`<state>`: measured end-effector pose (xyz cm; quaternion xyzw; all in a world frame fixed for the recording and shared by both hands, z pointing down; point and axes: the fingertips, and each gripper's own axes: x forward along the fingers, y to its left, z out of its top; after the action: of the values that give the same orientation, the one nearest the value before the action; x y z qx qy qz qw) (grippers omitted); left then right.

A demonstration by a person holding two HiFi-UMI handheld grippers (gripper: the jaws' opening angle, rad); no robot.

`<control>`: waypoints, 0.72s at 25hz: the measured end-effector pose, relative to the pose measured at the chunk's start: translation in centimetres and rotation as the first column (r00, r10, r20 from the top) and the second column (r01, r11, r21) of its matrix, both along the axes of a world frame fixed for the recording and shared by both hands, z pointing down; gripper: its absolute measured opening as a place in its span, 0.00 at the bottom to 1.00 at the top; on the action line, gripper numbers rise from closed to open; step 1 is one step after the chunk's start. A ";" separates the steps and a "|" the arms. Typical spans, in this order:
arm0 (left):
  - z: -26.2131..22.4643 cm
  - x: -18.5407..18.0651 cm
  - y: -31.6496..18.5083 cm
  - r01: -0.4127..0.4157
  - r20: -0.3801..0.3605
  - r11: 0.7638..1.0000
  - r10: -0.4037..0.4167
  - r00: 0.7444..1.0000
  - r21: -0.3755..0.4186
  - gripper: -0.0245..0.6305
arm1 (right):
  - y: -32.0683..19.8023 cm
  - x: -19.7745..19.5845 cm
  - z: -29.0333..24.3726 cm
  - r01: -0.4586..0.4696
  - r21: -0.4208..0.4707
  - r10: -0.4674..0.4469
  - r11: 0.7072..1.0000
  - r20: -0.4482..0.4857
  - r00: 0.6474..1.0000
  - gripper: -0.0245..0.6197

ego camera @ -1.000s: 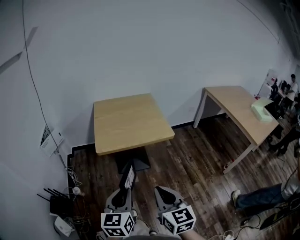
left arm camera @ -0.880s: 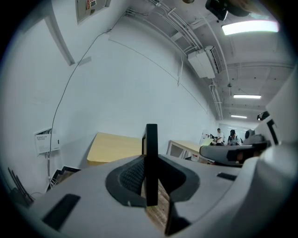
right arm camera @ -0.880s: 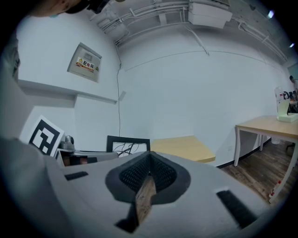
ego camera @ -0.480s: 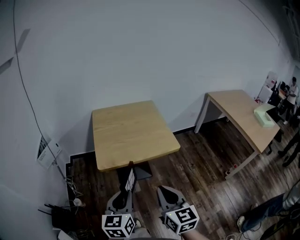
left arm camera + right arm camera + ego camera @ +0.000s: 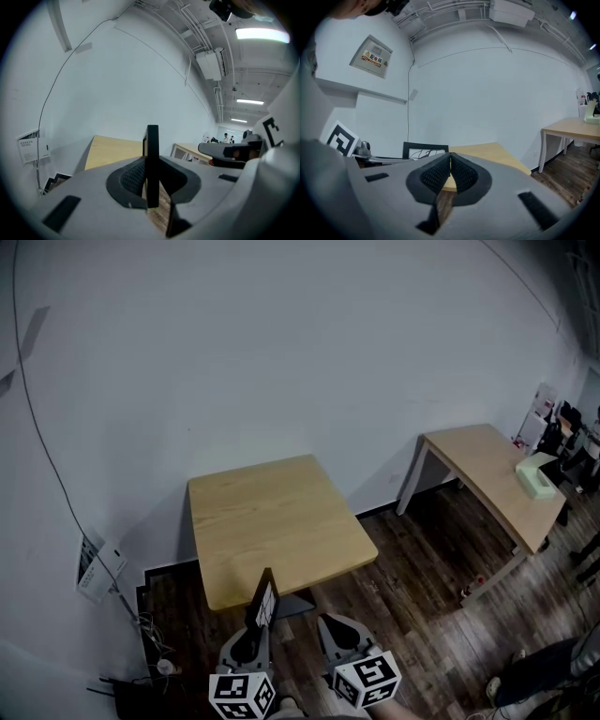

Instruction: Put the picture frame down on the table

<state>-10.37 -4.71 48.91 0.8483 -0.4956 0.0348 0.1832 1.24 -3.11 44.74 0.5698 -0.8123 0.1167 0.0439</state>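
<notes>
Hidden or cut off first. Your hands never showed. In the head view only the gripper bodies and marker cubes poked in at the bottom edge, and the left cube was clipped. The table's pedestal was mostly hidden under its top and behind the picture frame. In the left gripper view the frame was edge-on, just a thin black bar, so its face couldn't be read there. The right gripper view caught that face, but the lower part was cut off by the gripper body: white with thin dark branching lines, too small to make out. The print on the wall sign was unreadable. The cable tangle on the floor at lower left was dark and unclear. What looked like a person's leg was cropped at lower right.

Your left gripper was clamped on the frame's lower edge, ribbed black pads on both sides. The frame stood upright in the air, its top overlapping the table's near edge in the head view. It wasn't resting on the table.

Your right gripper held nothing. Its ribbed pads were together, meeting at the tips.

Materials:
- The table had a square, light wood-grain top with rounded corners.
- The second table at right was longer, also light wood, on pale legs.
- A pale green box sat on the second table.
- The floor was dark planks.
- The wall was plain white with a thin cable running down it.
</notes>
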 end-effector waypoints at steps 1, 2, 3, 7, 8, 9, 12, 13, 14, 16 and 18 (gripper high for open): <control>0.1 -0.2 -0.7 -0.006 0.001 1.000 0.005 1.000 0.001 0.13 | -0.7 -0.3 0.1 -0.002 0.000 0.002 1.000 -0.001 1.000 0.04; 0.1 -0.4 -1.3 -0.010 0.002 1.000 0.010 1.000 0.000 0.13 | -1.2 -0.6 0.2 -0.005 -0.002 0.005 1.000 0.000 1.000 0.04; 0.1 -0.6 -1.9 -0.012 0.003 1.000 0.012 1.000 -0.001 0.13 | -1.7 -0.8 0.3 -0.007 -0.007 0.007 1.000 0.003 1.000 0.04; 0.6 -1.1 -4.1 -0.013 0.002 1.000 0.013 1.000 -0.013 0.13 | -3.4 -0.9 0.7 -0.023 -0.008 0.023 1.000 -0.003 1.000 0.04; 0.8 -1.1 -4.5 -0.010 -0.001 1.000 0.010 1.000 -0.018 0.13 | -3.7 -0.9 0.8 -0.024 -0.011 0.024 1.000 -0.008 1.000 0.04; 0.9 -1.1 -4.9 -0.007 -0.004 1.000 0.006 1.000 -0.023 0.13 | -4.0 -0.8 0.9 -0.024 -0.014 0.024 1.000 -0.012 1.000 0.04; 1.5 -1.0 -6.2 0.001 -0.008 0.999 -0.001 1.000 -0.034 0.13 | -5.1 -0.3 1.1 -0.026 -0.019 0.025 0.999 -0.017 1.000 0.04; 1.7 -0.9 -6.6 0.003 -0.009 0.999 -0.003 1.000 -0.039 0.13 | -5.7 -0.2 1.2 -0.026 -0.020 0.026 0.999 -0.013 1.000 0.04; 1.8 -0.8 -7.1 0.006 -0.010 0.999 -0.006 1.000 -0.043 0.13 | -6.2 0.0 1.2 -0.024 -0.021 0.024 0.999 -0.009 1.000 0.04; 2.3 -0.6 -8.2 0.015 -0.012 0.999 -0.016 1.000 -0.050 0.13 | -7.5 0.4 1.5 -0.014 -0.020 0.014 1.000 -0.005 1.000 0.04; 2.8 -0.3 -9.5 0.028 -0.015 0.998 -0.029 0.999 -0.057 0.13 | -9.1 0.7 1.9 0.003 -0.020 -0.003 1.000 -0.006 1.000 0.04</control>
<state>-10.68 -14.25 51.70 0.8358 -0.5051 0.0394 0.2117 1.91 -12.18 46.67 0.5685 -0.8118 0.1230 0.0522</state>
